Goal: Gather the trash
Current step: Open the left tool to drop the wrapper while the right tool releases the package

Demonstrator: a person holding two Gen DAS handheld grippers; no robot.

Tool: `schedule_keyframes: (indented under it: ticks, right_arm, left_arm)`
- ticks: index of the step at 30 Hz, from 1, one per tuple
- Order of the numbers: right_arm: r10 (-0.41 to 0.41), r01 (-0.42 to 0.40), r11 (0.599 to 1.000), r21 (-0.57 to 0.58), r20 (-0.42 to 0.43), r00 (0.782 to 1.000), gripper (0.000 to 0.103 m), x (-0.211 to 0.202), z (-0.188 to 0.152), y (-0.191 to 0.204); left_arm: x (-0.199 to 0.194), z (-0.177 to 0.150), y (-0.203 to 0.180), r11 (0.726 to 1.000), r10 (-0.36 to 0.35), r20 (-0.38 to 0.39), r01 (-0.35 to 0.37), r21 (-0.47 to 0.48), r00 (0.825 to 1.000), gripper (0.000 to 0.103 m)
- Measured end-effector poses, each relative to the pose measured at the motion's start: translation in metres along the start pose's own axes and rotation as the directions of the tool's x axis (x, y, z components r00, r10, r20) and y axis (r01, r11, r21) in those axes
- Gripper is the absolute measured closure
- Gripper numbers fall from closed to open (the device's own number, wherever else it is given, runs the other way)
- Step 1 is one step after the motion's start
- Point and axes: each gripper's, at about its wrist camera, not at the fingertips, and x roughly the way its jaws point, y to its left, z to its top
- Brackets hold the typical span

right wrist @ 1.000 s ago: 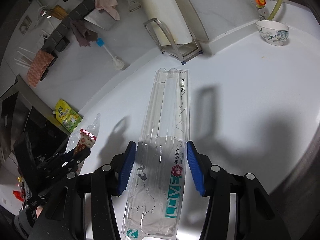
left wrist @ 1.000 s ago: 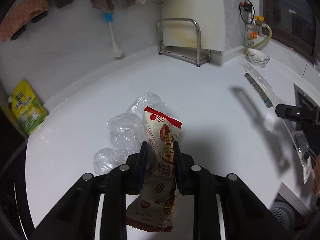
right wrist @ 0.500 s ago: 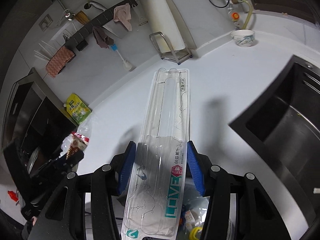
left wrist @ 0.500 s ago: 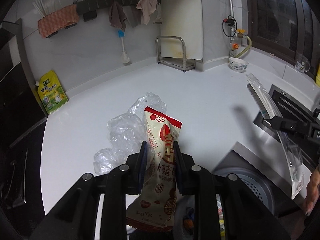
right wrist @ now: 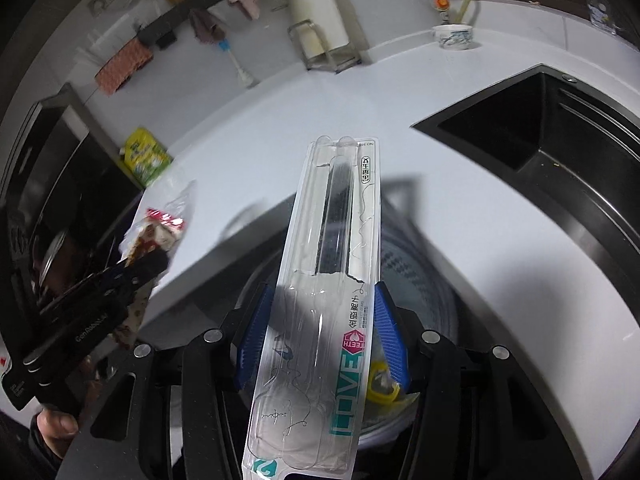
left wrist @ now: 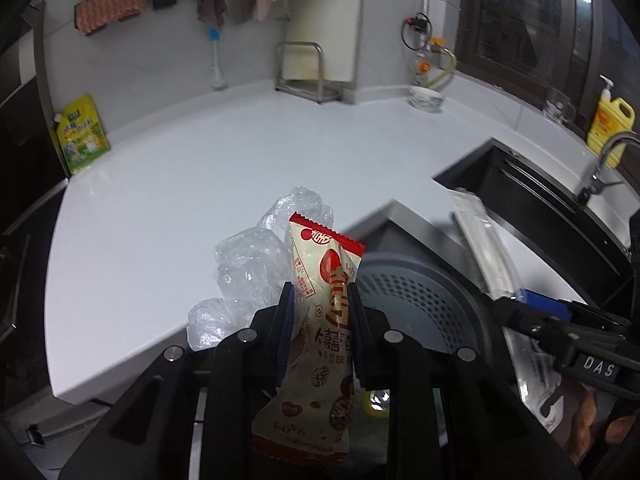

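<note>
**Plastic trash held over the bin**

Cream-and-red snack wrapper point(left wrist: 320, 312) sits clamped in the left claw point(left wrist: 320, 300), with a crumpled clear bag point(left wrist: 248, 272) bunched against it, above the white tabletop point(left wrist: 192, 184) edge. Beside it, the grey perforated bin point(left wrist: 416, 304) lies below. Further right, the right claw point(right wrist: 324, 320) is clamped on a long clear toothbrush package point(right wrist: 332, 264), which juts forward over the bin.
</note>
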Motion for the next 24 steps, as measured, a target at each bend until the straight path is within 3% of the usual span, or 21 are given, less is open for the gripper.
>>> schedule_keyframes:
  ticks: [7, 16, 17, 18, 20, 24]
  right_arm:
    - [0.002, -0.004, 1.0, -0.024, -0.077, 0.997, 0.052, 0.025, -0.018, 0.001]
    - [-0.022, 0.023, 1.0, 0.005, -0.124, 0.992, 0.051, 0.057, -0.016, -0.014]
    - [-0.023, 0.025, 1.0, 0.008, -0.117, 0.993, 0.048, 0.057, -0.015, -0.015]
    - [-0.03, 0.032, 0.999, 0.014, -0.108, 0.994, 0.037, 0.056, -0.014, -0.016]
    - [-0.038, 0.04, 0.999, 0.017, -0.096, 0.995, 0.029, 0.054, -0.012, -0.018]
    - [-0.04, 0.041, 0.999, 0.027, -0.06, 0.997, 0.029, 0.045, -0.009, -0.019]
  left_arm:
    - [0.03, -0.028, -0.019, 0.997, -0.081, -0.088, 0.082, 0.009, 0.993, 0.077]
    - [0.059, -0.034, -0.014, 0.994, -0.107, -0.125, 0.103, -0.032, 0.986, 0.071]
    - [0.059, -0.035, -0.013, 0.994, -0.102, -0.125, 0.099, -0.035, 0.987, 0.067]
    - [0.059, -0.034, -0.012, 0.996, -0.09, -0.123, 0.087, -0.035, 0.988, 0.063]
    - [0.056, -0.034, -0.012, 0.998, -0.062, -0.108, 0.059, -0.032, 0.992, 0.034]
    - [0.05, -0.032, -0.007, 0.999, -0.019, -0.086, 0.016, -0.037, 0.996, 0.028]
